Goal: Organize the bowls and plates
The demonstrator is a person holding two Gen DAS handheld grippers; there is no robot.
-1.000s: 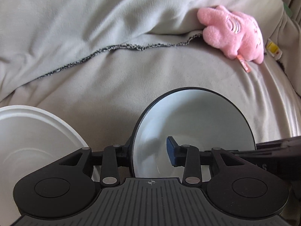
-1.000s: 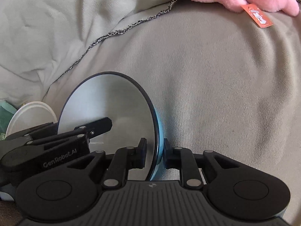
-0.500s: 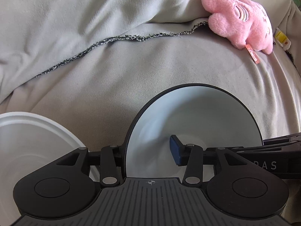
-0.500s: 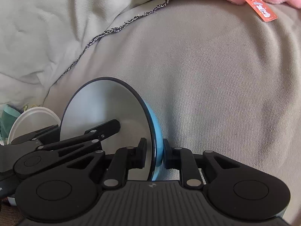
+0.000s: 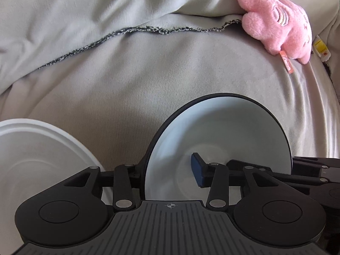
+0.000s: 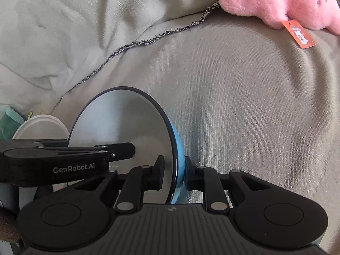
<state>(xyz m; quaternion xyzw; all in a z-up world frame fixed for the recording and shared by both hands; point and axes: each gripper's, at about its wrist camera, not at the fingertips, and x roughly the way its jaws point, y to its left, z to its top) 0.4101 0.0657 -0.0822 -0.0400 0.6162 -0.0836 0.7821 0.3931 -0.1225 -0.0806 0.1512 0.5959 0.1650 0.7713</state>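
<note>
blue-backed bowl [image 6: 119,131] with a pale glazed inside and dark rim is stood on edge over the grey blanket [image 6: 244,116], not resting flat. right gripper [image 6: 174,170] has its fingers closed down tight on the rim, one pad inside, one on the blue outer wall, so it carries the bowl. left gripper [image 5: 167,170] straddles the opposite rim: fingers have just been closing a little yet stand well apart, blue pad [image 5: 197,170] inside the bowl and apart from the wall, so no grip from that side. white bowl [image 5: 40,155] sits just beside on the left, likely the stacking target; it also shows small in the right wrist view [image 6: 40,125]. pink plush toy [image 5: 278,21] lies well apart at the back. handling guess: glazed ceramic or enamel, stiff, slick, moderately heavy, chips if dropped rim to rim. a single rim pinch lets it swing, so hold near the rim's thick lip and lower it slowly. soft bedding underneath means it may tip on release.
</note>
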